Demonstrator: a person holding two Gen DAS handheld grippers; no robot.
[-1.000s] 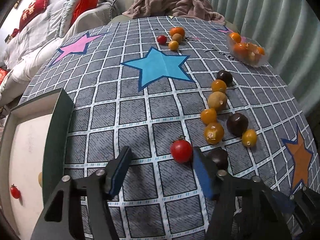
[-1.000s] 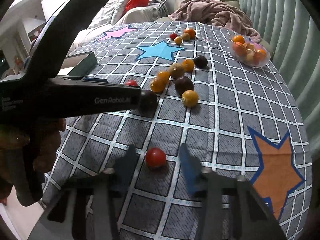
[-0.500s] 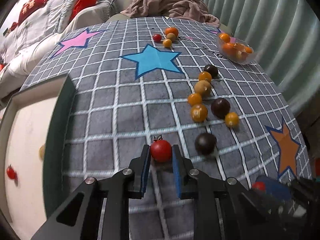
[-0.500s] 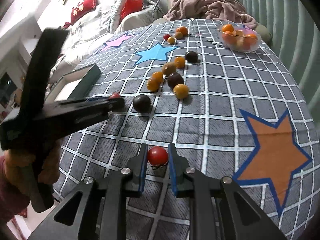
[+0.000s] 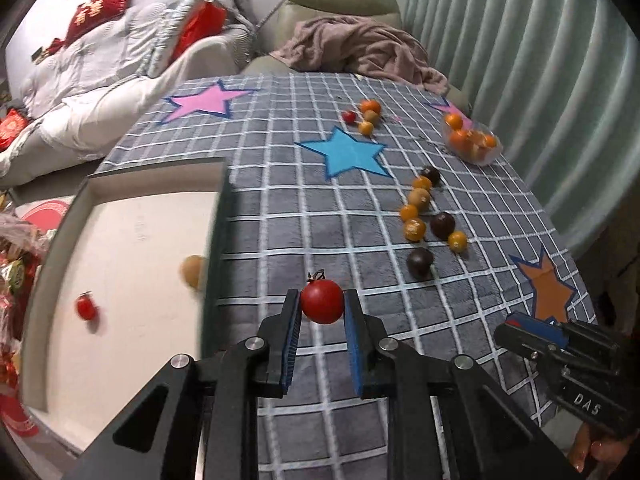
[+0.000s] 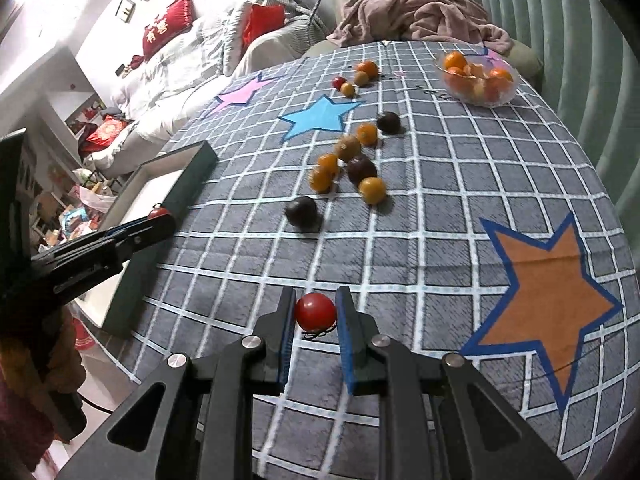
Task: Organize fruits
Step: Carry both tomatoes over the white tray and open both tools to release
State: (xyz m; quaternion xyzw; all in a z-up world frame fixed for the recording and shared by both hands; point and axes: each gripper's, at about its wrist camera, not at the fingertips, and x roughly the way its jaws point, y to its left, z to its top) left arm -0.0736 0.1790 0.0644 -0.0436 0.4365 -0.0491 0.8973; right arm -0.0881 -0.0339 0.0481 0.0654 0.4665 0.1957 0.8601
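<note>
With my left tongs [image 5: 322, 312] pinching one red cherry tomato [image 5: 322, 301] beside the white tray [image 5: 60, 240] and my right tongs [image 6: 314, 314] clamped on another [image 6: 315, 312] just above the bench [image 6: 460, 184], I'm mid-carry, and next each tomato needs releasing over the tray.

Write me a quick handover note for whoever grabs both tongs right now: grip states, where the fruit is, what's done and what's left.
Left tongs: shut on a red tomato, beside the green box.
Right tongs: shut on another red tomato, over the checked cloth.
Done: a red tomato and a yellowish fruit lie in the box.
Left: place both held tomatoes; loose cluster, far group. The clear bowl holds orange fruit.
</note>
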